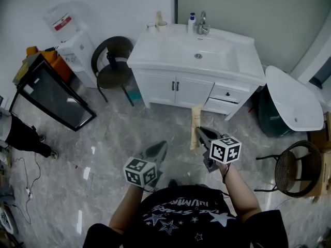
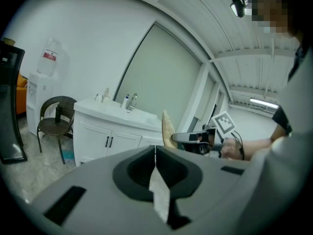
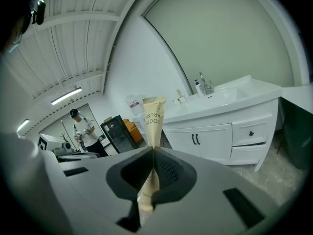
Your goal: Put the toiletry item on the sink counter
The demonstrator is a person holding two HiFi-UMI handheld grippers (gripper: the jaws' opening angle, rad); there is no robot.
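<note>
My right gripper [image 1: 198, 130] is shut on a beige toothbrush packet [image 1: 196, 127], which stands upright above its jaws over the marble floor. In the right gripper view the packet [image 3: 153, 119] rises from the closed jaws of the right gripper [image 3: 152, 152], printed side toward the camera. My left gripper [image 1: 162, 145] hangs lower left of it, shut, with nothing seen in it. The left gripper [image 2: 155, 149] looks toward the packet [image 2: 168, 129] and the white sink counter [image 2: 98, 109]. The counter [image 1: 155, 49] stands ahead at the wall, with a faucet [image 1: 201, 25] and small bottles along its back edge.
A dark round chair [image 1: 114, 66] and a water dispenser [image 1: 70, 35] stand left of the counter. A black glass-door cabinet [image 1: 51, 94] is at far left. A loose white basin [image 1: 295, 99] and a wicker chair [image 1: 295, 169] are at right. A person [image 3: 80, 129] stands far behind.
</note>
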